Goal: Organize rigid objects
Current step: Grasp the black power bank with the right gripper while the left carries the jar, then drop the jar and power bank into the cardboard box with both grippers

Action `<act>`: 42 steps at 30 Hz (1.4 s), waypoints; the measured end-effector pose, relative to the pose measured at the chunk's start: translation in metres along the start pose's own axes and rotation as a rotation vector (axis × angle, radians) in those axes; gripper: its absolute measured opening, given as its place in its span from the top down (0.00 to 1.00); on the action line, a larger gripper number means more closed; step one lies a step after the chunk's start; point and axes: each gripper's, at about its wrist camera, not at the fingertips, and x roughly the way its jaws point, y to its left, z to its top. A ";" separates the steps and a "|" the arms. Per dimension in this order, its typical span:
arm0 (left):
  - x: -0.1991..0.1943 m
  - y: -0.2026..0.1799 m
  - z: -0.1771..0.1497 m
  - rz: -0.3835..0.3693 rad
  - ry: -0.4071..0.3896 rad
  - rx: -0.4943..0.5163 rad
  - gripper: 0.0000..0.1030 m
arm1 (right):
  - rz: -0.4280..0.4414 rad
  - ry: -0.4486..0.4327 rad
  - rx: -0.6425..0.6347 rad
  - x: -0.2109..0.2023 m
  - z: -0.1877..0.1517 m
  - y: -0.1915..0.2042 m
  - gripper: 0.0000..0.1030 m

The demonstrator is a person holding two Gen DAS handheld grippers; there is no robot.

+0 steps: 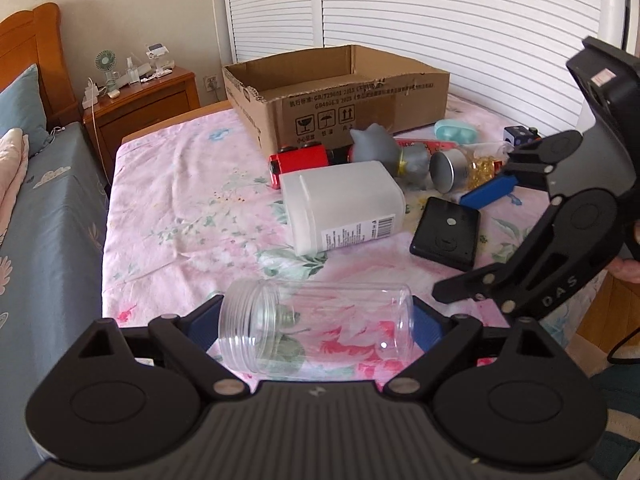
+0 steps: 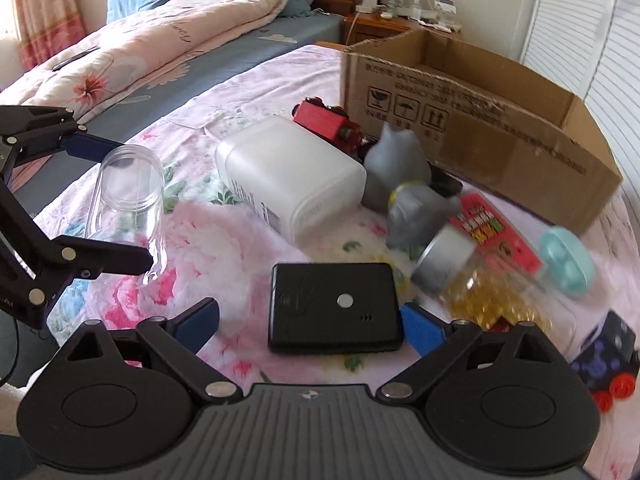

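Little of the sorting appears to be done. The cardboard box point(image 1: 340, 92) stands at the far side of the bed, and no object is seen inside it from either view, though its floor is largely hidden by its walls. The things to be sorted are scattered in front of it on the pink floral sheet point(image 1: 180, 208): a white frosted container point(image 1: 344, 204) on its side, a red toy vehicle point(image 1: 300, 158), a grey figurine point(image 1: 390, 152), a jar of yellow capsules point(image 1: 464, 166) with a metal lid, a mint green case point(image 1: 456, 130), a flat black device point(image 1: 446, 238) and a dark toy train point(image 2: 612, 356).

A clear plastic jar point(image 1: 320, 328) lies on its side between the fingers of the left gripper point(image 1: 316, 326); the jaws are spread wide around its two ends, and it cannot be told whether the pads touch it. The right gripper point(image 2: 310, 326) is held with its jaws spread on either side of the flat black device, not pinching it. By this judgement nearly every object is left to be moved.

The surface is a soft mattress, so things may tip or roll. A second bed with a blue sheet and folded quilt point(image 2: 160, 40) stands alongside, with a wooden nightstand point(image 1: 144, 108) and white louvred doors point(image 1: 440, 20) beyond.
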 end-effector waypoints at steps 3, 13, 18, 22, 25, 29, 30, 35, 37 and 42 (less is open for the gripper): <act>0.002 0.000 -0.001 -0.007 0.008 0.011 0.10 | 0.001 -0.011 -0.007 0.000 0.003 -0.002 0.14; 0.009 0.002 -0.002 -0.015 0.038 -0.011 0.12 | -0.011 -0.015 -0.010 -0.006 0.003 -0.003 0.28; 0.006 0.000 0.003 -0.015 0.041 -0.009 0.12 | -0.005 0.001 -0.013 -0.011 0.002 0.000 0.28; 0.001 -0.003 0.009 -0.007 0.050 -0.005 0.12 | 0.006 0.002 -0.016 -0.019 0.002 -0.001 0.28; -0.003 -0.004 0.015 -0.007 0.053 -0.003 0.12 | 0.009 -0.010 -0.029 -0.029 0.003 -0.001 0.29; -0.008 -0.007 0.029 0.007 0.055 0.012 0.12 | 0.006 -0.035 -0.044 -0.044 0.008 -0.004 0.28; -0.008 -0.008 0.034 0.012 0.052 0.018 0.12 | 0.006 -0.042 -0.047 -0.048 0.010 -0.005 0.28; -0.009 -0.009 0.069 0.030 0.020 0.035 0.12 | -0.015 -0.097 -0.055 -0.070 0.023 -0.019 0.29; -0.008 -0.008 0.087 0.030 -0.006 0.037 0.12 | -0.031 -0.122 -0.056 -0.078 0.030 -0.027 0.28; 0.008 -0.005 0.135 0.053 -0.058 0.053 0.12 | -0.071 -0.174 -0.035 -0.090 0.052 -0.058 0.28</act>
